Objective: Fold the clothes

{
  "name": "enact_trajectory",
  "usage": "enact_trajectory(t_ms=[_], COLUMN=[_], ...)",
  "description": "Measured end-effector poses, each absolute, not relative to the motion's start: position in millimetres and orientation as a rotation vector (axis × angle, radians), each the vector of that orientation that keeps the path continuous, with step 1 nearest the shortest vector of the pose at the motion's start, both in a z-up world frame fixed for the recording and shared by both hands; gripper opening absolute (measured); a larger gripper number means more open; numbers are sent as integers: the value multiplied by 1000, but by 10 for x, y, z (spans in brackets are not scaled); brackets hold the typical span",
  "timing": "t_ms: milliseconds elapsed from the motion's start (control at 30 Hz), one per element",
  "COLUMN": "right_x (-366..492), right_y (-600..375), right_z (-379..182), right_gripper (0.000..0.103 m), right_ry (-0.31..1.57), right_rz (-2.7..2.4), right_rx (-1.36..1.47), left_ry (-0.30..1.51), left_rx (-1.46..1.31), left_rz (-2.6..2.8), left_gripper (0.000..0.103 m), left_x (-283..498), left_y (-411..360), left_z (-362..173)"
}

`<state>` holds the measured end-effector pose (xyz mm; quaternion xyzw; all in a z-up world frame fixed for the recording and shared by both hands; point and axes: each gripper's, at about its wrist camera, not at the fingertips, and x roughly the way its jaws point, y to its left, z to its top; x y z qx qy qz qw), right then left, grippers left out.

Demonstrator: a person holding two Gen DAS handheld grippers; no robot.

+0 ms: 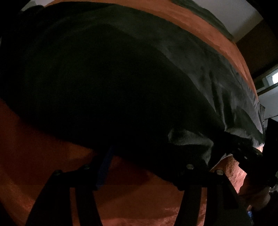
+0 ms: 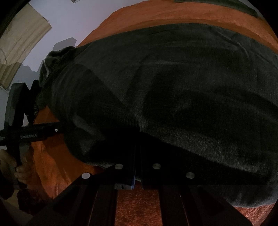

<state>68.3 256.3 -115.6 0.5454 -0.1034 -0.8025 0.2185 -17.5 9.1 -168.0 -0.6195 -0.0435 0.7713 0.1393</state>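
Two grippers at dark garment on orange bedcover | right gripper pinched its near edge | left gripper spread, empty | step: mid-fold | next: regrasp edge.

An orange plush blanket carries a dark grey garment spread flat across it.
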Motion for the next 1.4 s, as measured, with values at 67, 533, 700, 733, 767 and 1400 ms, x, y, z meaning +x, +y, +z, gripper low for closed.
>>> enact_trajectory(t_ms=[67,533,700,733,767,1400], right_x=[690,733,882,905,902,848], right_y=[2568,2590,2812,2852,2879,3387], right_z=[-1154,-1118,-1111,-1126,-1162,-824], right_gripper=[2,2,0,0,0,0], right_ry=[-285,-290,-354,-375,-406,-314], right_rz=[-2222,-2208,-2199,-2185,-2173,-2423], right_rx=[1509,1499,1545,1551,1552,1532], left_ry=[-125,-154,-147,-148,-142,161], left_rx=[-1790,-1768,-1745,-1735,-1715,-1503], left_rz=[2235,2245,2234,2227,2203,2174], left_gripper=[62,66,67,72,80,82], left_x=[-169,-140,-117,-110,-96,72], left_y=[70,-110,-167,-180,-174,450], left_z=[-1684,-1729,-1722,-1719,-1717,-1736])
